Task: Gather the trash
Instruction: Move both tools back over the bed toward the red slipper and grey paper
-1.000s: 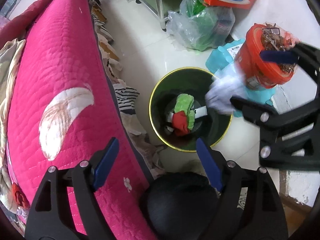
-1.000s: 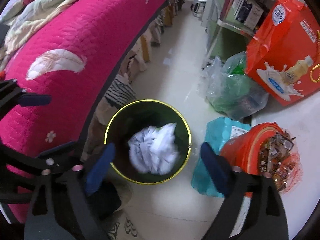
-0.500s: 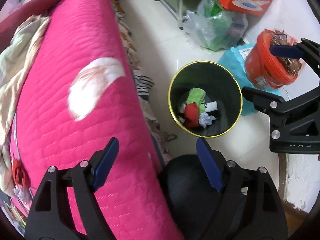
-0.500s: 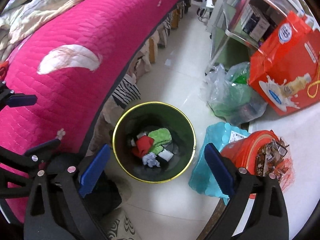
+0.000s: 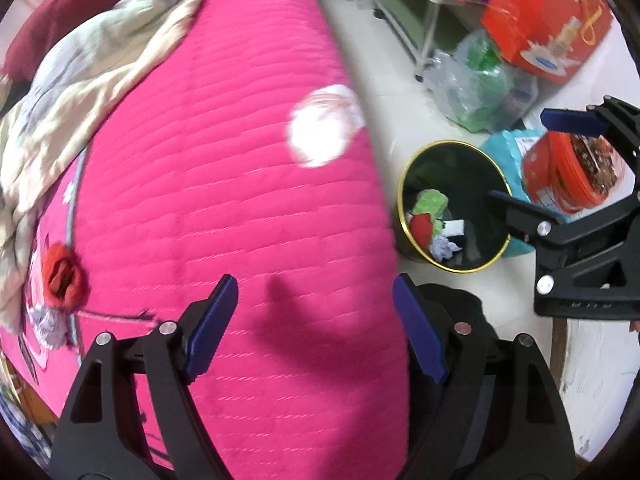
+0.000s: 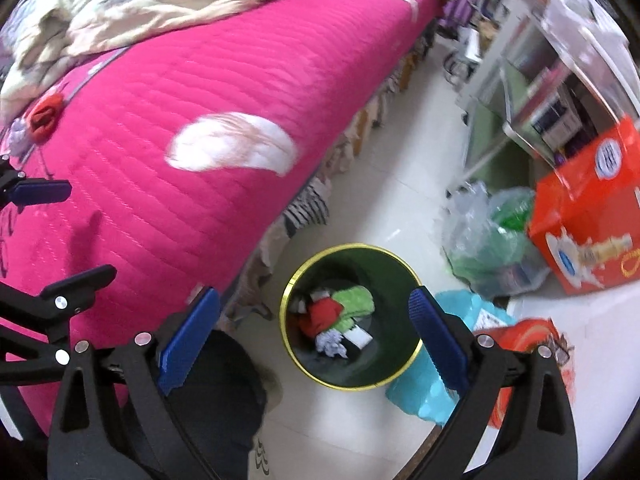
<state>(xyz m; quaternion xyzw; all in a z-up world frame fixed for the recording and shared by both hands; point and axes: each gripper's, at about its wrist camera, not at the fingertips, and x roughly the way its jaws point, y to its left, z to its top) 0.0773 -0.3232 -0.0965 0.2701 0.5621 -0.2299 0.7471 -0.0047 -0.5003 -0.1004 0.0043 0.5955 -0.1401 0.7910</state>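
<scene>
Pink bedspread (image 5: pixel 224 184) fills left view; right view alone shows shelves (image 6: pixel 532 92), blurrily.

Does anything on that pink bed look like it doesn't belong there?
Yes. A red scrap and a crumpled white tissue lie on the pink bedspread, while similar bits already sit in the bin on the floor.

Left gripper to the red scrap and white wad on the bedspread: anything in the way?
Nothing visible. The left gripper, jaws open and empty, hangs over bare pink bedspread; the red scrap and white wad lie uncovered near the cover's edge.
</scene>
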